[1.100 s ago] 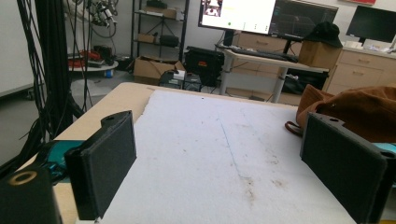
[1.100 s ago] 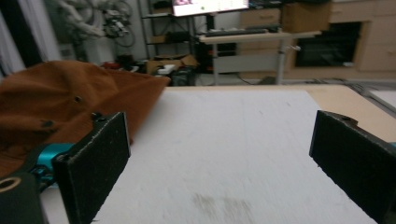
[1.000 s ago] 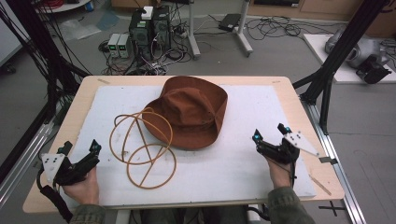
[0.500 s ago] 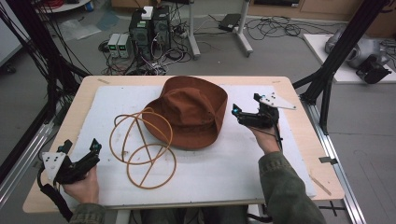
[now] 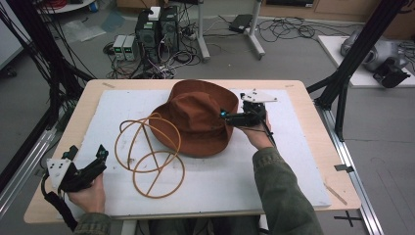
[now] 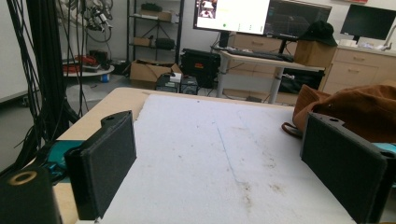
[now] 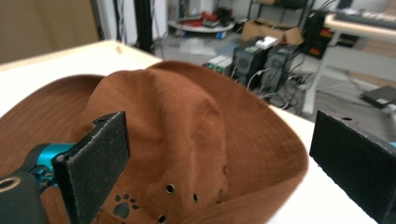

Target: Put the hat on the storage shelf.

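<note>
Right gripper [image 5: 226,116] hovers wide open over the right brim of the brown hat [image 5: 195,115] at the middle of the white mat [image 5: 293,161]. To grip well, I would lower until one jaw slips under the brim. Left gripper [image 5: 100,156], also wide open, rests at the near left corner, well apart from the cord frame [image 5: 149,149].

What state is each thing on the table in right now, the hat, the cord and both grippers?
Hat: crown up on the white mat, not gripped.
Cord: loose loops on the mat, running under the brim.
Left gripper: open, holding nothing.
Right gripper: open, over the hat.
</note>
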A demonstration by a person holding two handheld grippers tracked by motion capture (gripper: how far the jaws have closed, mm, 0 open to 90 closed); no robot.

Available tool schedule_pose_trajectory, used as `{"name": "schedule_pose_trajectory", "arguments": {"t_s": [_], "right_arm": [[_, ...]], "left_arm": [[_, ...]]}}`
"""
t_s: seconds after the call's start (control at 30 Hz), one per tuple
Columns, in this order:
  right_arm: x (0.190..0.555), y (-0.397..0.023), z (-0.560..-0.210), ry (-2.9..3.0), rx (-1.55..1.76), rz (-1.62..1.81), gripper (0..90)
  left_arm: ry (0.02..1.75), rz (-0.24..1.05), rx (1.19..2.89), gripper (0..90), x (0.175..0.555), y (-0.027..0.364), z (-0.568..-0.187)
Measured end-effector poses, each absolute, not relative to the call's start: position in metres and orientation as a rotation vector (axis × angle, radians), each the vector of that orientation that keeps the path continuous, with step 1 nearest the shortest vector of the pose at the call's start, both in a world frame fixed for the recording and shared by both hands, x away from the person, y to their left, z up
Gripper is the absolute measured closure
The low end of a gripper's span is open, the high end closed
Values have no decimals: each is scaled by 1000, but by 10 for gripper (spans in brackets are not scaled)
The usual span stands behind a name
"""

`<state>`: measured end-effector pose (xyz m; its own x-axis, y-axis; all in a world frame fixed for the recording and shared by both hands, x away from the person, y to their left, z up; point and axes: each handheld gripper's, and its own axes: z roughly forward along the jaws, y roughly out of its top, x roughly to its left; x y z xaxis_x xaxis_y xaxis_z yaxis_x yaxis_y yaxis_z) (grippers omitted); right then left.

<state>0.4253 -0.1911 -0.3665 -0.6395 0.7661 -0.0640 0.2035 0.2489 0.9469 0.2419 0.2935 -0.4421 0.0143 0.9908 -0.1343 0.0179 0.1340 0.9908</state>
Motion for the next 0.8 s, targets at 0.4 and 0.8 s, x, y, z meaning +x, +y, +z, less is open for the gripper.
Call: {"name": "schedule_pose_trajectory", "arguments": {"t_s": [0.4,0.8], "right_arm": [[447,-164,-407,2313,764,1160,45],[465,-151,-418,2449,697,1082,208]], "left_arm": [[1276,1085,1118,109,241,295,-442],[1276,1082,1127,109,243,294,-443]]}}
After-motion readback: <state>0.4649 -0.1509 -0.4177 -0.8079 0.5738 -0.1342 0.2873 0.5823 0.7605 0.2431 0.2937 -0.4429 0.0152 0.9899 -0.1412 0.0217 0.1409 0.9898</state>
